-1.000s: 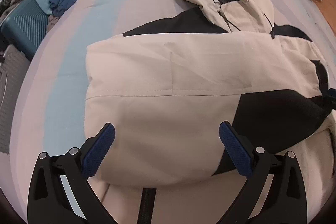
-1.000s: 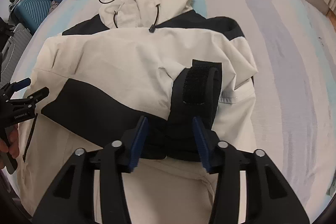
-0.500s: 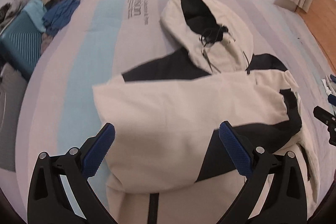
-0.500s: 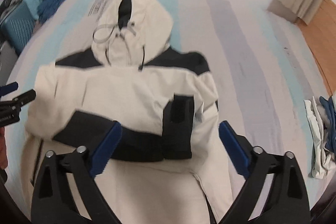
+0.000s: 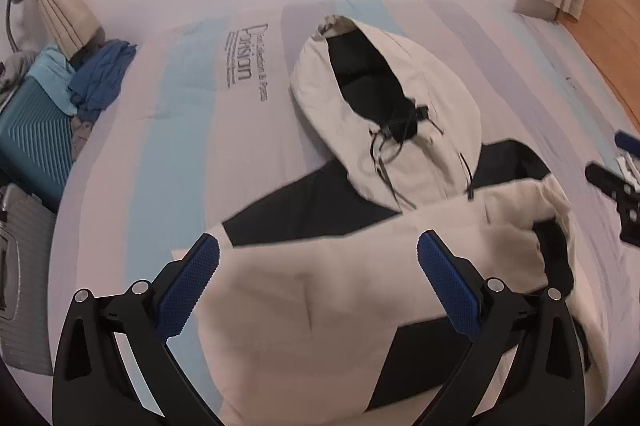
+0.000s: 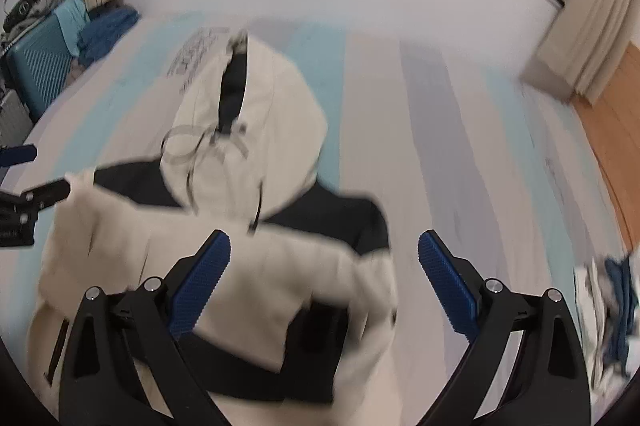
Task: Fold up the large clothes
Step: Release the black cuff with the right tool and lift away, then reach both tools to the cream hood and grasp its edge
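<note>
On the striped bed [image 5: 168, 154] in front of you lies the cream and black jacket [image 5: 320, 290], sleeves folded across its body and the hood [image 5: 384, 114] spread flat at the far end, beside the printed lettering [image 5: 244, 62] on the cover. Your left gripper [image 5: 318, 286] hangs above the near left part of the jacket with its jaws spread wide and nothing between the blue pads. Your right gripper [image 6: 324, 286] hangs over the right side of the jacket, above the folded black cuff [image 6: 320, 322], its jaws likewise wide apart and empty. Each gripper shows at the edge of the other's view, well apart. Past the left edge of the bed stands a teal suitcase [image 5: 32, 138] with blue clothes [image 5: 100, 78] heaped on it, just below a tied curtain [image 5: 60, 6]. At the right, a small pile of clothes [image 6: 612, 314] lies on the bed, and beyond it a wooden floor [image 6: 616, 114] shows.
</note>
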The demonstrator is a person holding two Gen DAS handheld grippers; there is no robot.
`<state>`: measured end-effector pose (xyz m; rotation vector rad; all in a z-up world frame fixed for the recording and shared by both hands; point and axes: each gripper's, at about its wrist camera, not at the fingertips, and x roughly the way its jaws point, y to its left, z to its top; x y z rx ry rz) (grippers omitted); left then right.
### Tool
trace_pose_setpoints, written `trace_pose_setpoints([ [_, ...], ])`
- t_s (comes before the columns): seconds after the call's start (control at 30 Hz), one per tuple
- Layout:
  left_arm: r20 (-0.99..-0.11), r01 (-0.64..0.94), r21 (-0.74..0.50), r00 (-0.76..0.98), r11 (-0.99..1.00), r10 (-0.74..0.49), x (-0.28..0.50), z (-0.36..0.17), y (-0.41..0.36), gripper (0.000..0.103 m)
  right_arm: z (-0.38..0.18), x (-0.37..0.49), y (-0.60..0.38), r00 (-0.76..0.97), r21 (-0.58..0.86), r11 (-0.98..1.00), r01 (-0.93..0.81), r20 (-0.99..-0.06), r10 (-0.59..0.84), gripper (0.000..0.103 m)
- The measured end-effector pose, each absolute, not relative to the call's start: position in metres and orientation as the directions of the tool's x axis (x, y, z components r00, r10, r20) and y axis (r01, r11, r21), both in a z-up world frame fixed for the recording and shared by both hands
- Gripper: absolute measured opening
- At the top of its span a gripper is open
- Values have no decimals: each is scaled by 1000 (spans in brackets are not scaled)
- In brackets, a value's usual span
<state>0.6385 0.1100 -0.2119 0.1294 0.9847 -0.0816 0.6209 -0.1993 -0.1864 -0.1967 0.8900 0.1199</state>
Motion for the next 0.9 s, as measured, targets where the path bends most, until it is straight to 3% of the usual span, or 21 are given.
trace_pose_setpoints([
  [0.2, -867, 27, -57, 495, 998, -63, 683, -215, 120, 97, -183, 682, -203, 589, -48, 958, -284, -797, 135, 91],
  [0.37, -867, 40, -125, 482, 991, -129, 732, -221, 129, 97, -184, 725, -184, 585, -86, 918, -387, -792, 173, 91],
  [0.9, -878, 129, -144, 441, 981, -187, 865, -269, 124, 97, -232, 855, -149, 475, 10, 875, -484, -836, 273, 91],
])
